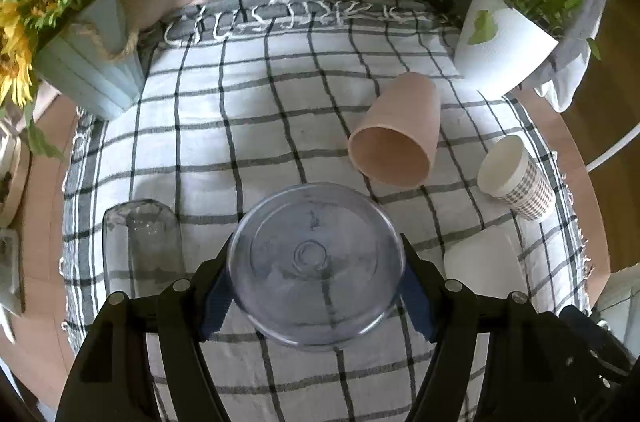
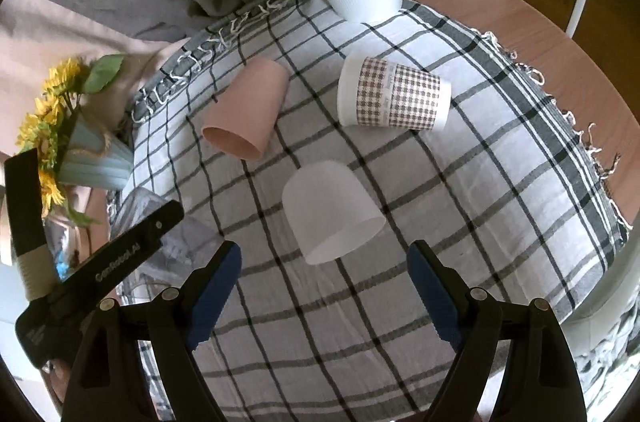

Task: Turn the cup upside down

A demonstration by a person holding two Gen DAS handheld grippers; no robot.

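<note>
My left gripper is shut on a clear blue-tinted plastic cup, its round base turned toward the camera, held above the checked cloth. A pink cup lies on its side beyond it; it also shows in the right wrist view. A checked paper cup lies on its side at the right, also seen in the right wrist view. A frosted white cup lies on its side just ahead of my right gripper, which is open and empty.
A clear glass stands at the left on the checked cloth. A pale blue vase of sunflowers stands at the back left, a white plant pot at the back right. Grey fabric is piled behind the table.
</note>
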